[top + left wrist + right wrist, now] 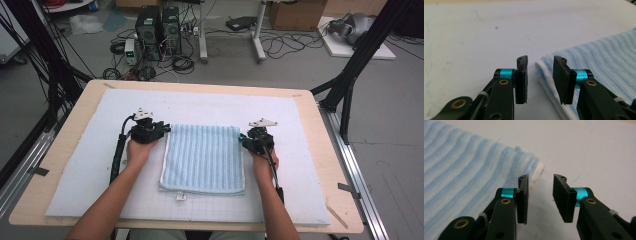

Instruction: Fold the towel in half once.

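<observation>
Left gripper (pixel 164 131) sits at the far left corner of the folded blue striped towel (pixel 204 156), held in the person's left hand (pixel 137 150). Its jaws stand partly apart and grip nothing; in the left gripper view (pixel 540 67) the towel's white-edged corner (pixel 541 67) lies on the mat in the gap between the pads, touching neither. The towel rests flat in the middle of the white mat (pixel 75 170), which covers the wooden table (pixel 320 150). Right gripper (pixel 243 141), in the right hand (pixel 264 157), waits at the towel's far right corner. Its jaws (pixel 540 187) are likewise partly apart and empty, the towel's corner just beside one pad.
</observation>
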